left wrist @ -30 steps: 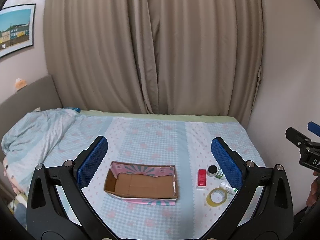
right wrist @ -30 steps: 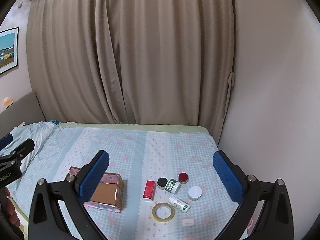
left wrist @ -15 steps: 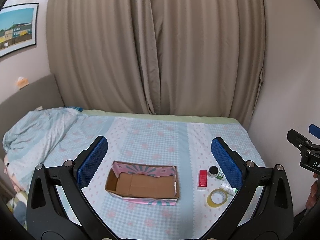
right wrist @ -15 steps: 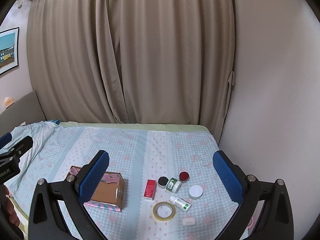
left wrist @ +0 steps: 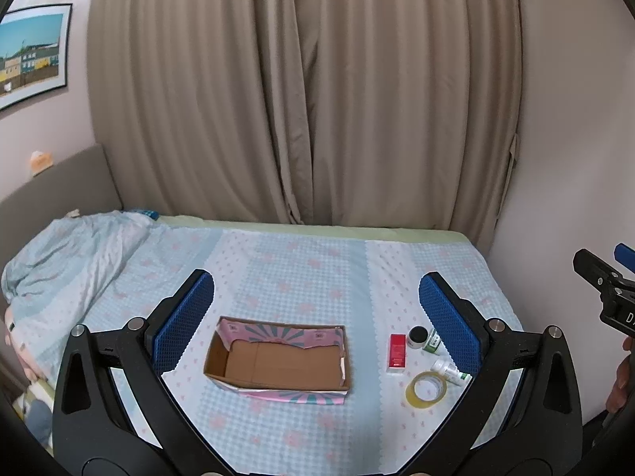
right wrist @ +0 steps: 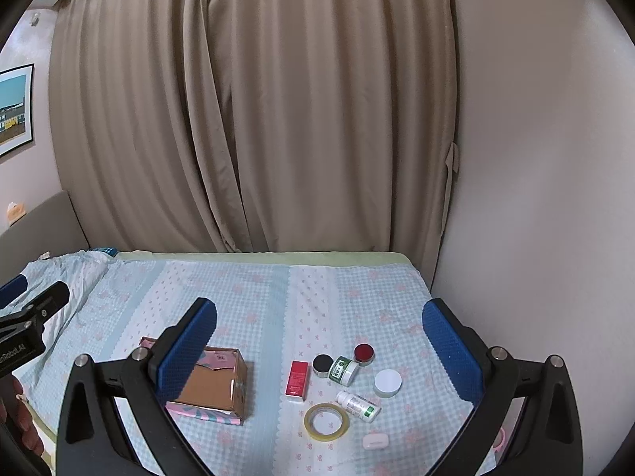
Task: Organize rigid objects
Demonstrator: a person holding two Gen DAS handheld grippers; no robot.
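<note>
An open, empty cardboard box (left wrist: 278, 361) with pink patterned sides lies on the bed; it also shows in the right wrist view (right wrist: 214, 386). To its right lie a red box (right wrist: 297, 380), a black-lidded jar (right wrist: 322, 364), a green-labelled jar (right wrist: 343, 369), a red-lidded jar (right wrist: 364, 354), a white lid (right wrist: 387, 382), a white bottle (right wrist: 358, 405), a tape roll (right wrist: 326, 421) and a small white case (right wrist: 375, 440). My left gripper (left wrist: 313, 317) is open and empty above the box. My right gripper (right wrist: 317, 341) is open and empty above the small items.
The bed (left wrist: 309, 269) has a blue and pink checked sheet. A bunched blanket (left wrist: 67, 254) lies at its left end. Beige curtains (left wrist: 301, 99) hang behind. A wall (right wrist: 535, 218) runs along the bed's right side.
Both views have shifted slightly, the bed sitting a little lower in frame. Nothing on the bed has moved. Both grippers stay open.
</note>
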